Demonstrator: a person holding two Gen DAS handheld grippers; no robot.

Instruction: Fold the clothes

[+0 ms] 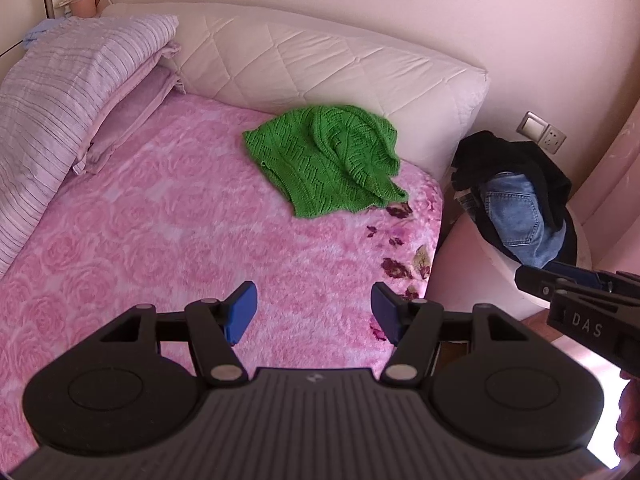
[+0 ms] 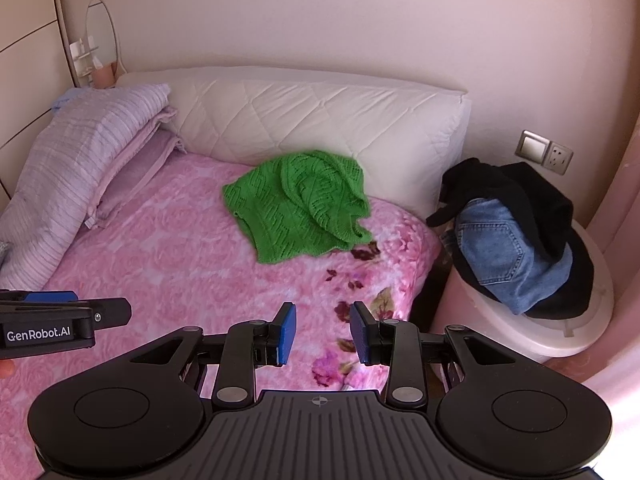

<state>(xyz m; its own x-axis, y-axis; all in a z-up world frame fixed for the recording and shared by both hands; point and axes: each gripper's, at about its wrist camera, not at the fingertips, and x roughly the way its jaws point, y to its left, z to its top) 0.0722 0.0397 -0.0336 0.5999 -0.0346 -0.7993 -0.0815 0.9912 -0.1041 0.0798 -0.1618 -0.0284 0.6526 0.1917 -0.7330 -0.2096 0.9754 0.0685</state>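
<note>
A green knitted garment (image 1: 328, 158) lies crumpled on the pink rose-patterned bed cover (image 1: 180, 240), near the white headboard cushion; it also shows in the right wrist view (image 2: 300, 210). My left gripper (image 1: 314, 312) is open and empty, held above the bed cover well short of the garment. My right gripper (image 2: 323, 332) is open and empty, above the bed's right edge, also short of the garment. Each gripper shows from the side at the edge of the other's view.
A pile of blue jeans (image 2: 504, 252) and black clothing (image 2: 532, 192) sits on a round white stand (image 2: 576, 332) right of the bed. Folded lilac bedding (image 1: 60, 120) lies at the left. A quilted white headboard cushion (image 2: 320, 116) backs the bed. Wall switch (image 2: 544, 152) at right.
</note>
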